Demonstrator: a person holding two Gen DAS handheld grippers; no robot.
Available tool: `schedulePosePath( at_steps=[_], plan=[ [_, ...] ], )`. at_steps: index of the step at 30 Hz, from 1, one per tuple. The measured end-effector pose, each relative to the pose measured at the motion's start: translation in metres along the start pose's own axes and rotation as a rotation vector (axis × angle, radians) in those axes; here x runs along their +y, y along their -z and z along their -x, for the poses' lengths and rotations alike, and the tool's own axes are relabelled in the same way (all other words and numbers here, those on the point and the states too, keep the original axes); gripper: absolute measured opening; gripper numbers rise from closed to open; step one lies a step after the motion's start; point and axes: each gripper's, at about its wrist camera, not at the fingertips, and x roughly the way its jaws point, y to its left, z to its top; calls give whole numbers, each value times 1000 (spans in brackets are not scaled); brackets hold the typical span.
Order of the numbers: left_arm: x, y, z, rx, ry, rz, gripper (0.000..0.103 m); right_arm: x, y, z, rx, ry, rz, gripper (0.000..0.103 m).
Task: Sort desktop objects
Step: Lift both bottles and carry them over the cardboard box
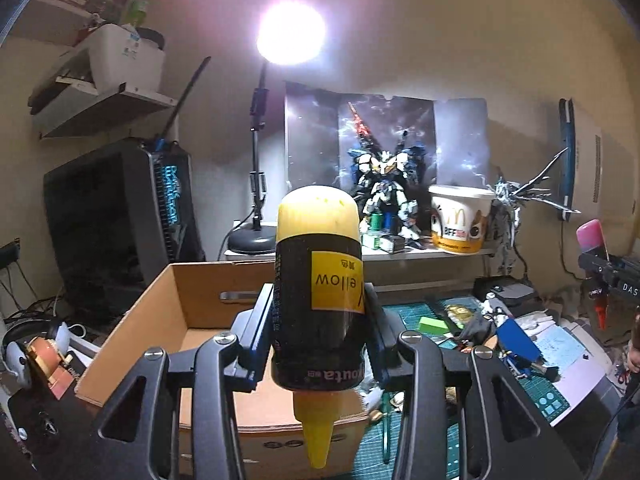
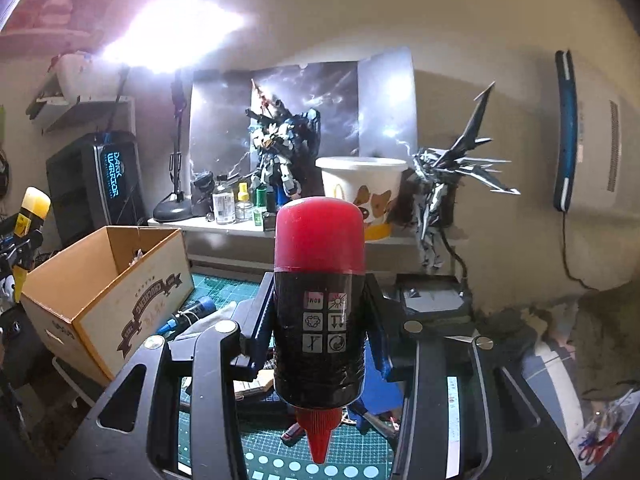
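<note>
The left gripper [image 1: 320, 312] jaws clamp a yellow bottle [image 1: 319, 280] labelled "Yellow". The right gripper [image 2: 320, 320] jaws clamp a red bottle [image 2: 320, 300], nozzle down

Two paint bottles: one yellow bottle [image 1: 319, 288] and one red bottle [image 2: 319, 312]. Two grippers, the left gripper [image 1: 318, 320] and the right gripper [image 2: 318, 320]. One cardboard box [image 2: 108, 292], one desk lamp [image 1: 256, 236], one paper bucket [image 1: 460, 220], two robot models: a standing model [image 1: 384, 196] and a winged model [image 2: 444, 184].

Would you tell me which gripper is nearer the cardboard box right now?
Left. The left gripper, clamping the yellow bottle, sits at the cardboard box. The right gripper, clamping the red bottle, sits off beside it.
</note>
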Motion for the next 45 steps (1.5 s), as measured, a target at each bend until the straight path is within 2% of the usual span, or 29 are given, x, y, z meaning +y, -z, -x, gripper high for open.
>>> schedulePosePath(
  at_steps=[5, 15, 45],
  plan=[
    [12, 5, 0, 19, -38, 7, 40, 11, -2, -9, 6, -39, 14, 38],
    [37, 13, 13, 39, -116, 13, 40, 59, -7, -22, 12, -160, 87, 38],
    [122, 38, 87, 76, -451, 103, 40, 208, -9, -62, 15, -531, 256, 38]
  ],
)
